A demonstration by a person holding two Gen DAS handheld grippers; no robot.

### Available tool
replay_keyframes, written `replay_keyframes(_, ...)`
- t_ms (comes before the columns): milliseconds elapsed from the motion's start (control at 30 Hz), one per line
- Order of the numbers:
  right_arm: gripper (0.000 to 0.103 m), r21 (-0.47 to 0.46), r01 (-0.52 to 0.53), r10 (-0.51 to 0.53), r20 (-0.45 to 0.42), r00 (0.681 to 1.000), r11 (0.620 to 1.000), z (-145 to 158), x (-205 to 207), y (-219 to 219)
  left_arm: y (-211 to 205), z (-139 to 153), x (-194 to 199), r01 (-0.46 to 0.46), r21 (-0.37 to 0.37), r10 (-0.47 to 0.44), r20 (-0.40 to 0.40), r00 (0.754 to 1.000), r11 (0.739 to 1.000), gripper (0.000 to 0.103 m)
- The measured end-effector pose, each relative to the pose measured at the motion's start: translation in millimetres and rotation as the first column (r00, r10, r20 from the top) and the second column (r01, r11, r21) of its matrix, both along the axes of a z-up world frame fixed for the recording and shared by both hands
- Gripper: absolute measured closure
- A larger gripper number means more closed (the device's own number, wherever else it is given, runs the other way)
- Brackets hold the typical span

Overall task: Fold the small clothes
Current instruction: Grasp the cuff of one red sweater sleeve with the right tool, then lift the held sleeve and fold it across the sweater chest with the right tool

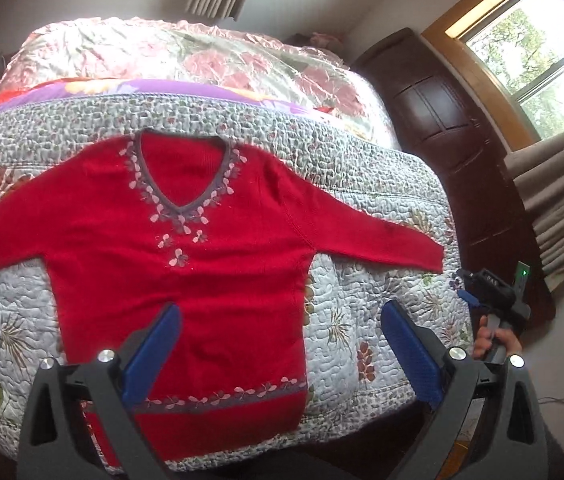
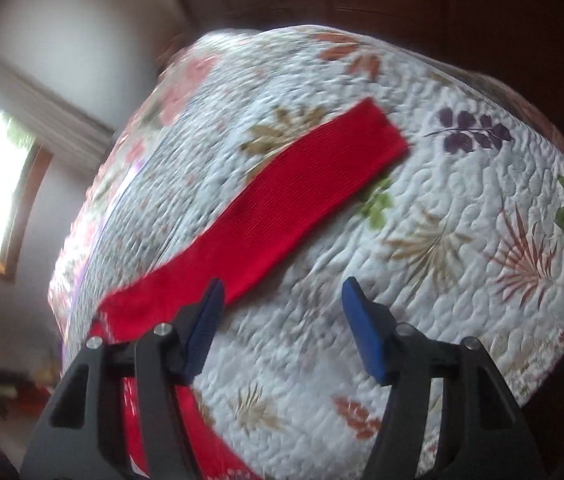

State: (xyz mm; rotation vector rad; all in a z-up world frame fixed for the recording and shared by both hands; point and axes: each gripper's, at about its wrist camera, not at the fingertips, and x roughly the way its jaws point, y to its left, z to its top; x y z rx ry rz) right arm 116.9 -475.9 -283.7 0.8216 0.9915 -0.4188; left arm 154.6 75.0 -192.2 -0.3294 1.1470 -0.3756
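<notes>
A red sweater (image 1: 186,256) with a grey V-neck and pink petal trim lies flat, face up, on the quilted bed, both sleeves spread out. My left gripper (image 1: 282,320) hovers open above its lower right body, nothing between the blue pads. The right gripper's body (image 1: 494,292) shows at the bed's right edge, held by a hand (image 1: 490,340). In the right wrist view my right gripper (image 2: 282,296) is open over the quilt, just below the sweater's right sleeve (image 2: 290,200), whose cuff (image 2: 382,136) points away. Its left pad (image 2: 206,320) overlaps the sleeve's edge in the image.
The floral quilt (image 1: 362,184) covers the near part of the bed, with pink and purple bedding (image 1: 186,60) behind. A dark wooden cabinet (image 1: 454,128) stands right of the bed, beside a window (image 1: 542,60) with curtains. The bed's front edge (image 1: 342,420) is just below the sweater's hem.
</notes>
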Motion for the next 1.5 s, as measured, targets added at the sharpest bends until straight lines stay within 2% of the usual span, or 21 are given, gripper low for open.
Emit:
replay_keyframes(100,0.043,0.091,0.099,-0.102,0.033,0.994,0.991,-26,5,-52,-16,-5,-2,-0.003,0.038,0.004,-0.019,1.0,0.999,0.004)
replay_keyframes(167,0.049,0.169,0.168,-0.179,0.051,0.983,0.971,-46,9,-88,-22,-9,-5,-0.012,0.036,0.013,-0.035,0.999,0.999,0.004)
replay_keyframes(333,0.049,0.294,0.25,-0.276,0.048,0.96,0.923,-82,23,-138,-34,-22,-6,-0.057,0.022,0.059,-0.098,0.993,0.998,0.004)
replay_keyframes(467,0.049,0.353,0.287,-0.314,0.018,0.949,0.89,-104,33,-161,-36,-30,-4,-0.097,0.022,0.099,-0.131,0.986,0.995,0.004)
replay_keyframes(667,0.049,0.366,0.304,-0.323,-0.009,0.946,0.88,-120,40,-171,-43,-32,2,-0.111,0.049,0.117,-0.136,0.984,0.993,0.004)
replay_keyframes(767,0.049,0.369,0.308,-0.331,-0.004,0.944,0.877,-121,42,-173,-43,-35,2,-0.117,0.052,0.123,-0.145,0.982,0.992,0.004)
replay_keyframes(867,0.059,0.355,0.302,-0.32,-0.007,0.947,0.885,-120,38,-172,-41,-40,1,-0.121,0.058,0.129,-0.159,0.979,0.991,0.004)
replay_keyframes(933,0.083,0.358,0.292,-0.309,-0.01,0.951,0.887,-121,40,-171,-39,-43,0,-0.126,0.055,0.134,-0.167,0.977,0.99,0.004)
replay_keyframes(1000,0.096,0.37,0.286,-0.304,-0.011,0.953,0.884,-123,39,-171,-35,-45,-1,-0.133,0.06,0.142,-0.176,0.974,0.989,0.004)
replay_keyframes(1233,0.096,0.323,0.247,-0.269,0.025,0.963,0.914,-102,48,-162,-17,-54,-2,-0.171,0.046,0.177,-0.206,0.962,0.984,0.004)
replay_keyframes(1500,0.096,0.2,0.107,-0.127,0.089,0.988,0.974,-52,77,-130,-11,-62,-1,-0.166,0.011,0.164,-0.228,0.96,0.986,0.004)
